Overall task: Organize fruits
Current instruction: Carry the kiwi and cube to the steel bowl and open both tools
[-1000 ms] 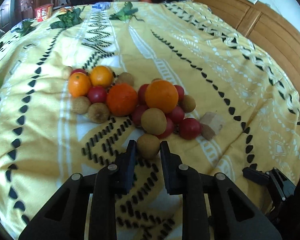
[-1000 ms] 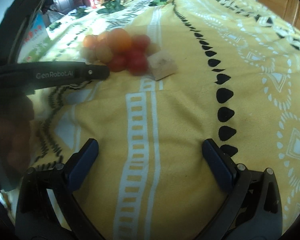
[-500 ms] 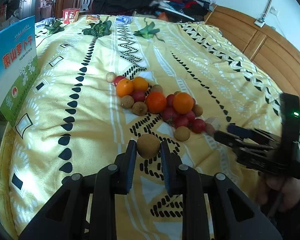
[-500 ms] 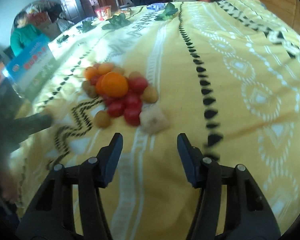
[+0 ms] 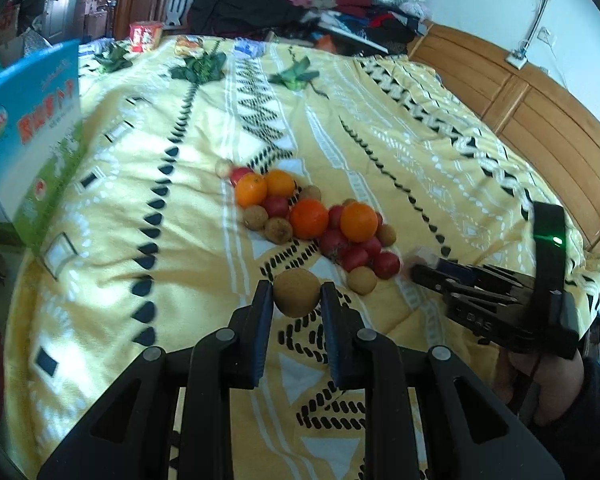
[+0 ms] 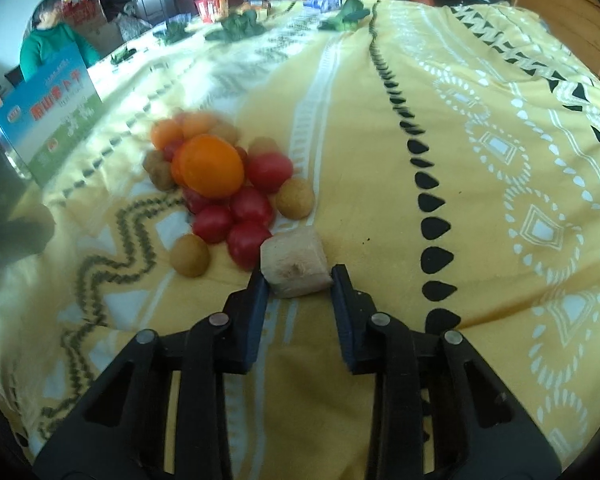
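Note:
A pile of fruit [image 5: 312,220] lies on a yellow patterned bedspread [image 5: 380,132]: oranges, red tomatoes and small brown round fruits. My left gripper [image 5: 296,294] is shut on one brown round fruit [image 5: 296,291] and holds it above the cloth, in front of the pile. My right gripper [image 6: 299,278] has its fingers on both sides of a pale cut chunk [image 6: 294,266] at the pile's near edge [image 6: 220,188]; the jaws stand close to it, and contact is unclear. The right gripper also shows in the left wrist view [image 5: 480,296].
A blue and green carton [image 5: 32,140] stands at the bed's left edge, also in the right wrist view [image 6: 52,116]. Green leafy vegetables [image 5: 198,66] and snack packs [image 5: 144,36] lie at the far end. A wooden headboard [image 5: 540,128] runs along the right. A person in green [image 6: 52,40] sits beyond.
My left gripper has lifted the brown fruit up and back from the pile. My right gripper has narrowed and moved forward, and now brackets the pale chunk.

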Motion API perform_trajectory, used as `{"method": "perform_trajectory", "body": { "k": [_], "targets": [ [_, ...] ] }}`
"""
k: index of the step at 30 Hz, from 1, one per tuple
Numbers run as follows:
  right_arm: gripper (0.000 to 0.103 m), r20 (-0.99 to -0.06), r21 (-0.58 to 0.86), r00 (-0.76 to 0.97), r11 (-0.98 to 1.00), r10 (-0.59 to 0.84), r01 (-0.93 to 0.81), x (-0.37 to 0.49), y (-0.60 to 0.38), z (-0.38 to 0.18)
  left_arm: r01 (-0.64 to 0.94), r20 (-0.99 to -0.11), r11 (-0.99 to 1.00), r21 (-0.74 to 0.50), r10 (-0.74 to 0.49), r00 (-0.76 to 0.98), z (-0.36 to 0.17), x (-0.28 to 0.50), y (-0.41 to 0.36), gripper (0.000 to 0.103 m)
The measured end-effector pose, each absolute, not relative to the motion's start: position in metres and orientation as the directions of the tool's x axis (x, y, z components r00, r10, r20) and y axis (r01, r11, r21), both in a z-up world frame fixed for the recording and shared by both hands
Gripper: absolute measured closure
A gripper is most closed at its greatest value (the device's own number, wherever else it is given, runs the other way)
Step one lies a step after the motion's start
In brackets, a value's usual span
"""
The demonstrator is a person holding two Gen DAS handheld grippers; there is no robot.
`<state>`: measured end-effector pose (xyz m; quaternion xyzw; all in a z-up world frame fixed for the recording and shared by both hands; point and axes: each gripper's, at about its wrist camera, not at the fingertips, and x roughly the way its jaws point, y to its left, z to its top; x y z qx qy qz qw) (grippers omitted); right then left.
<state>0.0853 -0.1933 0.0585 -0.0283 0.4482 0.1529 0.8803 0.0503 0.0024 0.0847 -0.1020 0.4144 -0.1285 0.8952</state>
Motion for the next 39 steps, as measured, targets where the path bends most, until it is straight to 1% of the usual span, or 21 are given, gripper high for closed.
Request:
{"method": "perform_trajectory", "body": {
  "k": [7, 12, 17, 22, 24, 27, 32, 35, 39],
  "targets": [
    [0.072, -0.689, 0.126, 0.643, 0.928, 0.336, -0.35, 0.052, -0.17, 0.124, 0.079, -0.643, 0.96, -0.267, -0.239, 0.727, 0.137, 0.029, 0.046, 0.079],
    [0.072, -0.609, 0.186, 0.644, 0.873, 0.463, -0.451, 0.04, -0.125, 0.173, -0.028, -0.575, 0.969, -0.246, -0.123, 0.809, 0.182, -0.004, 0.108, 0.079],
    [0.072, -0.554, 0.197, 0.573, 0.764, 0.604, -0.614, 0.025, -0.041, 0.214, -0.226, -0.531, 0.948, -0.224, 0.076, 0.844, 0.219, -0.056, 0.2, 0.079],
    [0.072, -0.526, 0.217, 0.445, 0.62, 0.725, -0.754, 0.005, 0.058, 0.238, -0.447, -0.516, 0.869, -0.209, 0.291, 0.806, 0.234, -0.117, 0.299, 0.079],
    [0.072, -0.526, 0.225, 0.381, 0.556, 0.76, -0.8, -0.006, 0.097, 0.243, -0.53, -0.531, 0.821, -0.21, 0.359, 0.767, 0.232, -0.142, 0.34, 0.079],
    [0.072, -0.536, 0.231, 0.295, 0.473, 0.791, -0.85, -0.028, 0.148, 0.246, -0.606, -0.569, 0.766, -0.212, 0.407, 0.714, 0.219, -0.168, 0.383, 0.079],
    [0.072, -0.597, 0.228, 0.171, 0.37, 0.784, -0.901, -0.059, 0.22, 0.227, -0.652, -0.671, 0.738, -0.173, 0.396, 0.627, 0.177, -0.181, 0.404, 0.079],
    [0.072, -0.637, 0.246, 0.117, 0.344, 0.762, -0.906, -0.073, 0.244, 0.212, -0.652, -0.703, 0.745, -0.143, 0.387, 0.597, 0.161, -0.185, 0.407, 0.079],
    [0.072, -0.683, 0.249, 0.093, 0.351, 0.724, -0.903, -0.079, 0.263, 0.196, -0.644, -0.729, 0.756, -0.116, 0.375, 0.573, 0.151, -0.186, 0.413, 0.079]
  ]
}}
